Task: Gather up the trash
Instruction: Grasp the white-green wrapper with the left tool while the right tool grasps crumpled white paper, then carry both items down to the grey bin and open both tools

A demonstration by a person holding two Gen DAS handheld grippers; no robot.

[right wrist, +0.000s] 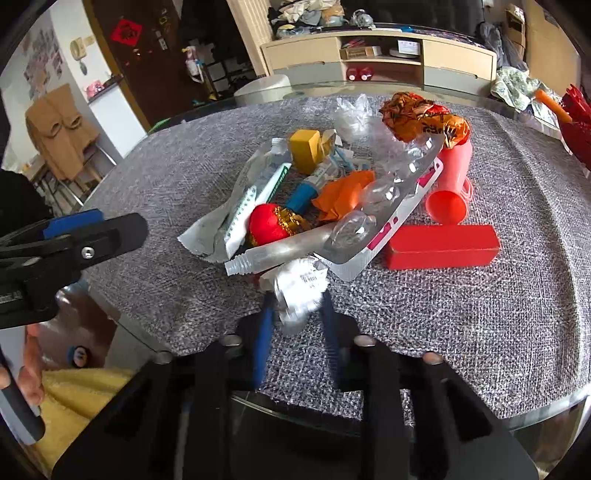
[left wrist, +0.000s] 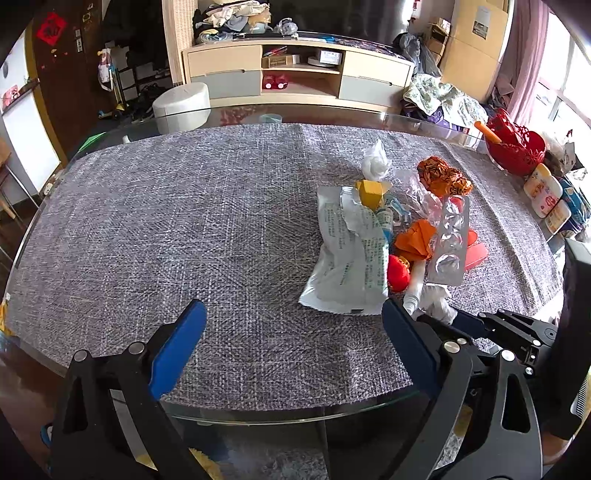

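The counter carries a heap of trash near its right side; the step in hand appears to be the first pick. The right tongs are closed on a crumpled white wrapper at the heap's near edge; next it wants lifting clear. The left tongs stand wide and empty beside the heap. Only the right view shows the red box.

We are in a lived-in home, a living room. A low TV cabinet with drawers and open shelves lines the far wall, clothes piled on top. A white round pouf sits beside our glass worktop, and a red paper decoration hangs on the dark door.
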